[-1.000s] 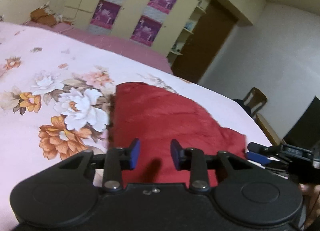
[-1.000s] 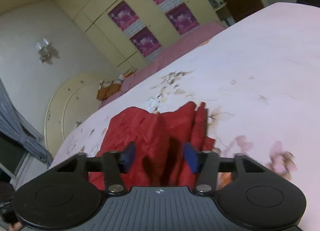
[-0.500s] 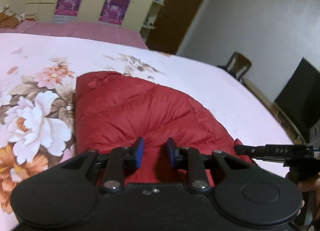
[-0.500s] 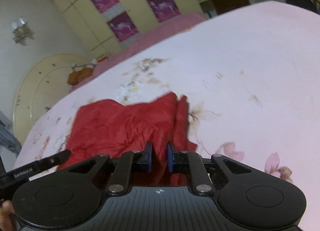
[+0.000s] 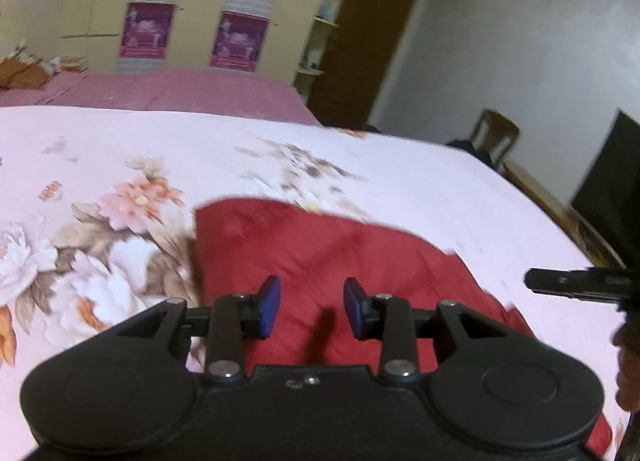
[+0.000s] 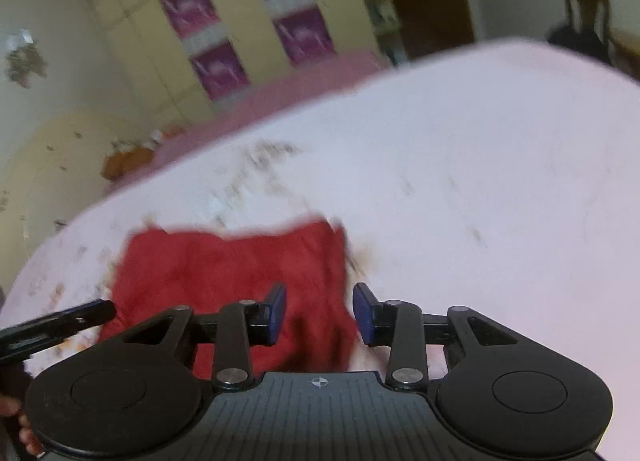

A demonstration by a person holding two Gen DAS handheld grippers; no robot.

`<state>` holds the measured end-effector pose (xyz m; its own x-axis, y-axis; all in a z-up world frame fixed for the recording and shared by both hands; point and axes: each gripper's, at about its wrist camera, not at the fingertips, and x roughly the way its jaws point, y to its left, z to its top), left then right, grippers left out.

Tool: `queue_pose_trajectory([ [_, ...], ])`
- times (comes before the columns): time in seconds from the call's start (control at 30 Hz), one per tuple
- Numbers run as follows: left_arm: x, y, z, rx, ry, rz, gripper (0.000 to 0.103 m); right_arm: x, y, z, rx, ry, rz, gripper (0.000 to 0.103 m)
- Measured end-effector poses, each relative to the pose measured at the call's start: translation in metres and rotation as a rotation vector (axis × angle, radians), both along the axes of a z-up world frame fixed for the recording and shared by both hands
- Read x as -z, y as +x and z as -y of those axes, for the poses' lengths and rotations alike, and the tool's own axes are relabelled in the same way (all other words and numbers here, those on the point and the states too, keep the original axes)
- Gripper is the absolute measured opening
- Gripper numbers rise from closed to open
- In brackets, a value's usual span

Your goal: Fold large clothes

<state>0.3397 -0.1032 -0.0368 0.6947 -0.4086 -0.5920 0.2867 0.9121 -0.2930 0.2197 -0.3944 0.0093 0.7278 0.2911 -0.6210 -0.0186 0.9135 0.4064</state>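
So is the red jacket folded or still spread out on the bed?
Folded. The red jacket lies as a compact, roughly rectangular block on the floral bedspread, with no sleeve sticking out; layers underneath cannot be told.

Red garment (image 5: pixel 320 253), folded, flat on floral bedspread (image 5: pixel 400 181).

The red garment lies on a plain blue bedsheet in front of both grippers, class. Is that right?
Not quite. The red garment does lie in front of both the left gripper and the right gripper, but the bedsheet is pale pink with a flower print, not plain blue. The left wrist view shows the flowers clearly.
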Motion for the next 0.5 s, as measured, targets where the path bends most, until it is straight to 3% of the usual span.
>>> queue_pose_trajectory([
  [0.13,0.004,0.031,0.006,0.033,0.008,-0.02,0.03,-0.012,0.04,-0.049,-0.163,-0.046,0.003,0.036],
  [0.23,0.011,0.048,0.02,0.069,0.032,-0.023,0.03,0.003,0.067,-0.082,-0.227,-0.095,-0.035,0.037],
  [0.5,0.035,0.079,0.039,0.127,0.082,-0.08,0.033,0.056,0.095,-0.078,-0.172,-0.092,-0.137,0.037],
])
